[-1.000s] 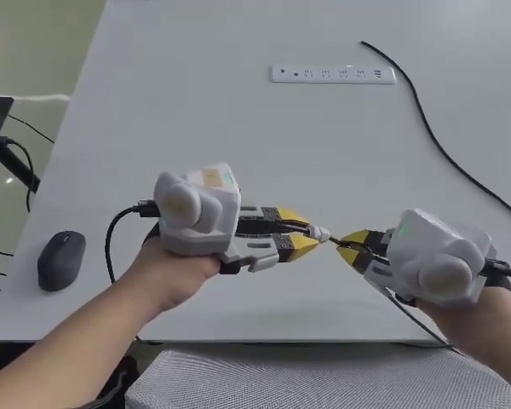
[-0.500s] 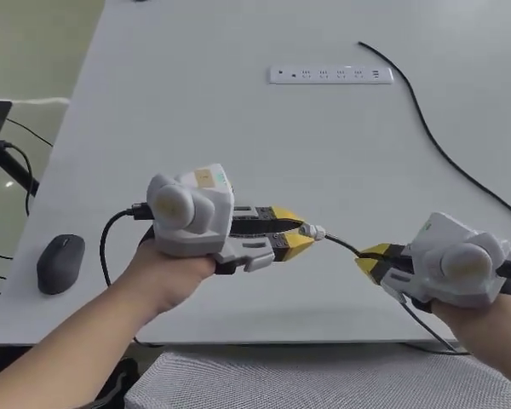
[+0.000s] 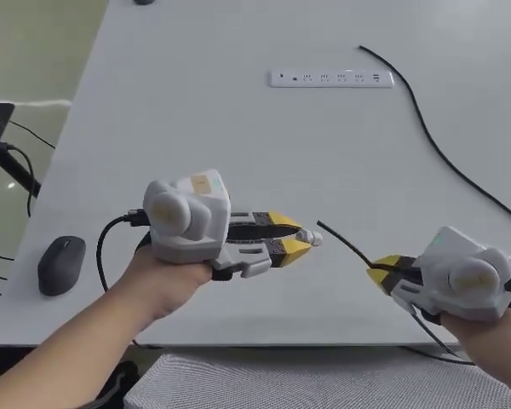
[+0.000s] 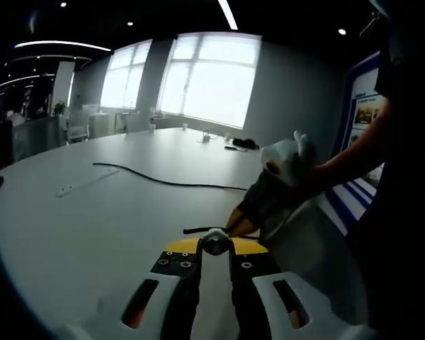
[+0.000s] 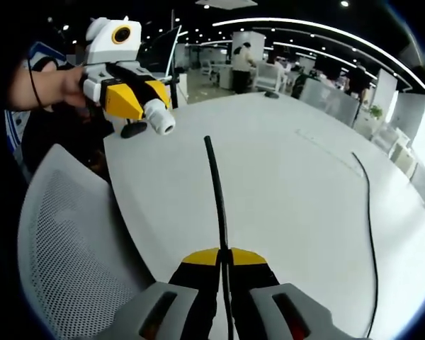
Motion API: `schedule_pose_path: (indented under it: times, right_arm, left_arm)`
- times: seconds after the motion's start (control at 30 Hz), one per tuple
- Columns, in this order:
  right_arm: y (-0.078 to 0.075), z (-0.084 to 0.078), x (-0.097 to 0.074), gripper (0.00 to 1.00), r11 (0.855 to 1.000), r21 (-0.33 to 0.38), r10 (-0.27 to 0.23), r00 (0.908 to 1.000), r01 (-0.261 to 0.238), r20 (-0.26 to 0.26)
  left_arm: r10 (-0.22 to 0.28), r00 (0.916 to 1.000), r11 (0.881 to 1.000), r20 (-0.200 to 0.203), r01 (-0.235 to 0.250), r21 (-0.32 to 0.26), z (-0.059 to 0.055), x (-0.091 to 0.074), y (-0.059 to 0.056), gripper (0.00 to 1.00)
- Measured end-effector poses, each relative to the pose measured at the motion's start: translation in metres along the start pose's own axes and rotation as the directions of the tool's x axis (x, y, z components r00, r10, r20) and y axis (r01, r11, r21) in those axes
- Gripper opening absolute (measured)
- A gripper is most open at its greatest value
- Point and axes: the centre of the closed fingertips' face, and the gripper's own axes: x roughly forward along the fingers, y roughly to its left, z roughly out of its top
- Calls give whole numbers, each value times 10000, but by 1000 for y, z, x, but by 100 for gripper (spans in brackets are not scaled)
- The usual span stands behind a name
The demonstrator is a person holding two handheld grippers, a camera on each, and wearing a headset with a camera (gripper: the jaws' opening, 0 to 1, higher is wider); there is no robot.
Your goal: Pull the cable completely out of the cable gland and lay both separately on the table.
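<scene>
Left tool [image 3: 295, 241] grips the small white plastic gland [image 3: 310, 238], right tool [image 3: 376, 266] the thin black cable [image 3: 341, 243], clear of it; best laid well apart near the desk's [image 3: 238, 145] front edge.

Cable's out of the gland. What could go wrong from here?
The cable gland sits at the very tips of the left hand-held gripper; it may slip or roll when released. Both it and the cable in the right hand-held gripper hang near the table edge, so either could drop off.

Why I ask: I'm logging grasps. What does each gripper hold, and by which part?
Left gripper pinches the cable gland by its rear, tip protruding. Right gripper clamps the black cable back from its free end.
</scene>
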Motion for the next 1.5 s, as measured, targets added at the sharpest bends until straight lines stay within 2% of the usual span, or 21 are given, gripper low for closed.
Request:
schedule_pose_path:
  times: [0.3,0.57,0.8,1.0,1.17,1.27,1.37,1.5]
  right_arm:
    - [-7,6,1,0,9993,-370,19,9998,-26,-210]
    - [-16,32,0,0,9984,-569,21,10000,-20,8]
    - [-21,54,9,0,9957,-914,152,9999,-148,44]
    - [-20,70,24,0,9914,-1259,340,9994,-344,-54]
    - [-19,80,41,0,9851,-1685,299,9990,-349,-326]
    - [-17,86,54,0,9847,-1701,287,9982,-371,-518]
    - [-13,89,66,0,9763,-2122,243,9963,-415,-828]
    - [-2,100,83,0,9651,-2538,430,9952,-641,-880]
  left_arm:
    - [17,10000,10000,24,-17,-92,-6,2,1,15]
    - [63,10000,9998,40,-62,-205,-17,2,4,15]
    - [176,9996,9995,222,-170,-274,-26,-1,8,15]
    - [344,9990,9984,270,-332,-454,-43,-5,12,15]
    - [485,9985,9976,260,-472,-504,-56,-9,13,15]
    - [759,9970,9951,175,-747,-640,-70,-13,20,15]
    - [973,9952,9926,91,-964,-740,-81,-17,24,15]
    - [1287,9915,9856,-172,-1298,-1084,-98,-23,29,16]
